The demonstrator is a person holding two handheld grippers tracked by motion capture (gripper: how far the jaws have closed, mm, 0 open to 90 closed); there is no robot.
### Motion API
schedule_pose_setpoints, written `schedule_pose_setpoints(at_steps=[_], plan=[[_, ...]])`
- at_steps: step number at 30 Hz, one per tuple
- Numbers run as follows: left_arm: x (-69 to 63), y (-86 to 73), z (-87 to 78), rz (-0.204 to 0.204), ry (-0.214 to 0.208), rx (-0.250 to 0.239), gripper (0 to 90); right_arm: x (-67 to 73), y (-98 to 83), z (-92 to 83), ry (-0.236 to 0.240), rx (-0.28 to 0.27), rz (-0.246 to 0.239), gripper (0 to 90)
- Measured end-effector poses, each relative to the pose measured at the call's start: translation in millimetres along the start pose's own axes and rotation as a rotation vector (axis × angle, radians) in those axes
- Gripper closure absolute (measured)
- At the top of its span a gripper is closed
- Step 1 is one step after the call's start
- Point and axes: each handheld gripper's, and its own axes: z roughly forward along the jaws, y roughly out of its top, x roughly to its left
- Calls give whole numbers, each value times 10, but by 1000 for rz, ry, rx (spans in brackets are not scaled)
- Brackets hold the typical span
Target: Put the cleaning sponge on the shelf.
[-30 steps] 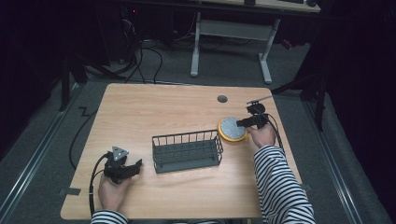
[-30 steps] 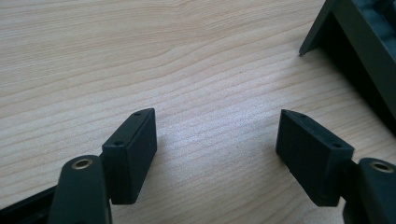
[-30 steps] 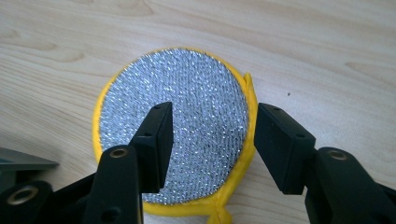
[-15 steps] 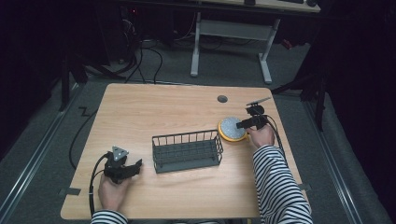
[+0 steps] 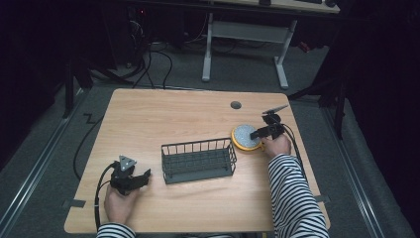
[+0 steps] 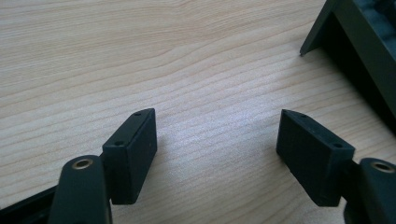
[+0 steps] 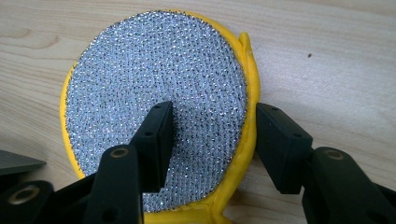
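Two black jaws of the right gripper [image 7: 210, 140], just narrowing, straddle the round yellow-rimmed silver scouring pad's [image 7: 156, 98] edge, unclamped; a grasp looks imminent.

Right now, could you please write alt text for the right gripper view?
The right gripper straddles the edge of a round yellow scouring pad with a silvery mesh face, one jaw over the mesh, one outside the rim. It lies on a light wooden table.

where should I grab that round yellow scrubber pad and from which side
Grip the scrubber pad by its thin yellow rim, coming from above at the edge nearest the right tool. It lies flat on the table, so one jaw goes on the silver face, the other just outside.
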Motion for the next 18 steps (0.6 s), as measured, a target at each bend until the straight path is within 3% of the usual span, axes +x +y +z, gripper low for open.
schedule_pose_setpoints(at_steps=[5, 18], plan=[[-1, 0, 0, 0, 1, 0, 293, -26, 6, 21, 23, 14, 10, 538], [-1, 0, 0, 0, 1, 0, 293, 76, -3, 17, -17, 9, -53, 737]])
